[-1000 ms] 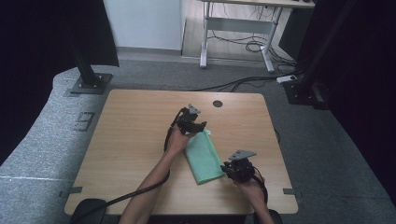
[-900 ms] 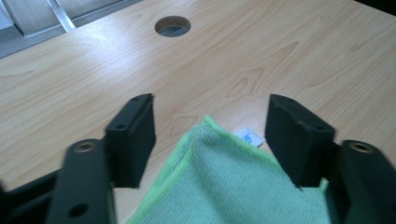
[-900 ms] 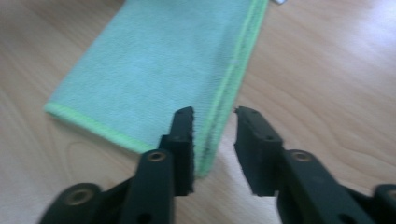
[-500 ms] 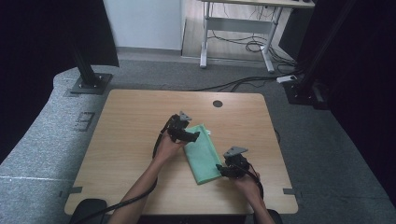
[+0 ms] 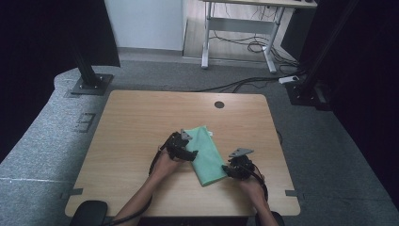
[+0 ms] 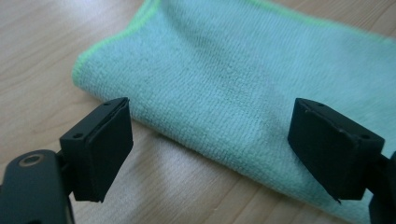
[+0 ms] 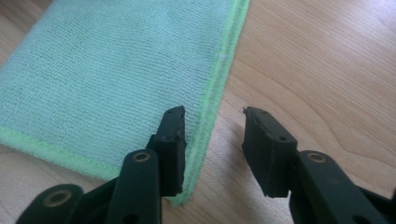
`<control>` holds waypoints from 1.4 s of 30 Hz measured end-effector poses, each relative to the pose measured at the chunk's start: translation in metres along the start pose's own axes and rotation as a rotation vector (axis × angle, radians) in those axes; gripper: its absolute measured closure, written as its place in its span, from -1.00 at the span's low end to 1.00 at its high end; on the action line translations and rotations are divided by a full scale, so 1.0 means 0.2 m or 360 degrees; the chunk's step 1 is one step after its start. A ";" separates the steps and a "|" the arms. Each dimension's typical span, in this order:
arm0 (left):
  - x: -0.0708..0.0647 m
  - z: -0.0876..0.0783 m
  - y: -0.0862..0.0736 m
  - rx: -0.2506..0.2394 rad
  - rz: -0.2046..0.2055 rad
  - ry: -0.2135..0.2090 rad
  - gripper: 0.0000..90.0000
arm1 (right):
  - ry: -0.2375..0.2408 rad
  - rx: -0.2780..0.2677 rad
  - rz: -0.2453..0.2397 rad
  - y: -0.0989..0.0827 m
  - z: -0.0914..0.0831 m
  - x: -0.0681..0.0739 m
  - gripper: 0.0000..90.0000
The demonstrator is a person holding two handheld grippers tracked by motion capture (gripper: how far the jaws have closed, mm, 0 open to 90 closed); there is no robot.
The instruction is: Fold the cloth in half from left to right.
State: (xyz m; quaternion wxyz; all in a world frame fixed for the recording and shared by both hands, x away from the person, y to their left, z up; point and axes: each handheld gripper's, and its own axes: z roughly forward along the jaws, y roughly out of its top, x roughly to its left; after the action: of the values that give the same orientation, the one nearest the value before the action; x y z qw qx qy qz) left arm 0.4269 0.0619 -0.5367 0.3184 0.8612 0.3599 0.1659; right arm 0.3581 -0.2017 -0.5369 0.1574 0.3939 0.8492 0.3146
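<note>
A folded mint-green cloth with a brighter green hem lies flat on the wooden table. My left gripper hovers low at the cloth's left edge. In the left gripper view its jaws stand wide apart, having just opened, and they straddle the cloth without touching it. My right gripper is at the cloth's near right corner. Its jaws are partly apart and have just been closing; the hem of the cloth lies between them, unpressed.
A round cable hole sits near the table's far edge. Past the table stand a white desk frame, floor cables and two black stand bases. Bare wood surrounds the cloth.
My left gripper came toward the person along the cloth's left edge, sank lower, and its jaws spread. The right gripper stayed by the near right corner.
</note>
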 end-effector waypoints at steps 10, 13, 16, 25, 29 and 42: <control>0.05 0.04 -0.03 -0.0014 -0.0053 -0.0009 -0.77 | 0.0055 -0.0007 -0.0009 -0.02 -0.01 0.02 0.15; 0.06 0.03 -0.04 -0.0018 -0.0063 0.0002 -0.77 | 0.0069 -0.0016 -0.0018 -0.01 0.00 0.05 0.10; 0.09 0.03 -0.04 -0.0015 -0.0064 0.0014 -0.77 | 0.0094 -0.0024 -0.0035 0.00 0.02 0.09 0.07; 0.15 0.01 -0.07 -0.0013 -0.0113 0.0019 -0.78 | 0.0151 -0.0039 -0.0088 0.04 0.06 0.19 -0.01; 0.18 0.00 -0.09 -0.0011 -0.0124 0.0023 -0.78 | 0.0161 -0.0045 -0.0104 0.06 0.08 0.22 -0.04; 0.27 -0.01 -0.12 -0.0025 -0.0205 0.0044 -0.78 | 0.0173 -0.0060 -0.0110 0.12 0.14 0.26 -0.19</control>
State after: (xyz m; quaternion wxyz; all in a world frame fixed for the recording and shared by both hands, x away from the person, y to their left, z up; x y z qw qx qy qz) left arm 0.4498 0.1148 -0.5477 0.3301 0.8313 0.4176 0.1598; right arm 0.3534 -0.1380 -0.5429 0.1292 0.3436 0.8635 0.3457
